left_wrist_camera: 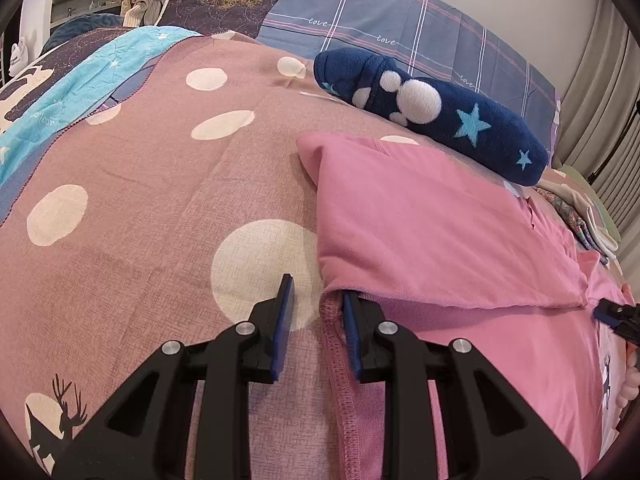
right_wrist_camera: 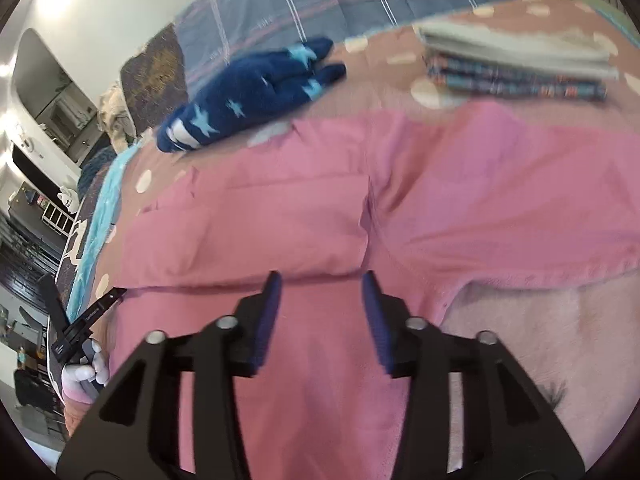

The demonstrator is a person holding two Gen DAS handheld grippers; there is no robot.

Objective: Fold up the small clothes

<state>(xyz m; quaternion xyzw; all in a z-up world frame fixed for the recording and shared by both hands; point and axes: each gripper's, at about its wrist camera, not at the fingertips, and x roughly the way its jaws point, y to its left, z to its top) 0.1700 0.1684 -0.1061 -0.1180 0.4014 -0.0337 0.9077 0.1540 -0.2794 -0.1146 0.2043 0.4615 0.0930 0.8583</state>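
Pink garment (left_wrist_camera: 440, 216) lies flat on the polka-dot bedspread (left_wrist_camera: 140, 200), top layer folded over with its fold edge running across in front of both tools. Left gripper (left_wrist_camera: 316, 308) sits at the garment's left stitched hem: fingers spread, right finger tucked under the flap's corner, left finger on bare bedspread, nothing pinched. Right gripper (right_wrist_camera: 320, 304) is low over the middle of the garment, fingers spread wide with only pink fabric showing between them; can't tell whether the tips touch it, view is motion-blurred. Navy star-print fleece (left_wrist_camera: 432, 112) lies just behind the garment's far edge, touching or nearly so. Stack of folded clothes (right_wrist_camera: 516, 64) sits beyond the far right corner, near but apart. Left of the hem is open bedspread out to the turquoise blanket (left_wrist_camera: 80, 76). Plaid pillow (left_wrist_camera: 400, 20) bounds the far side. Garment's right edge shows a paler inner face in the right wrist view.
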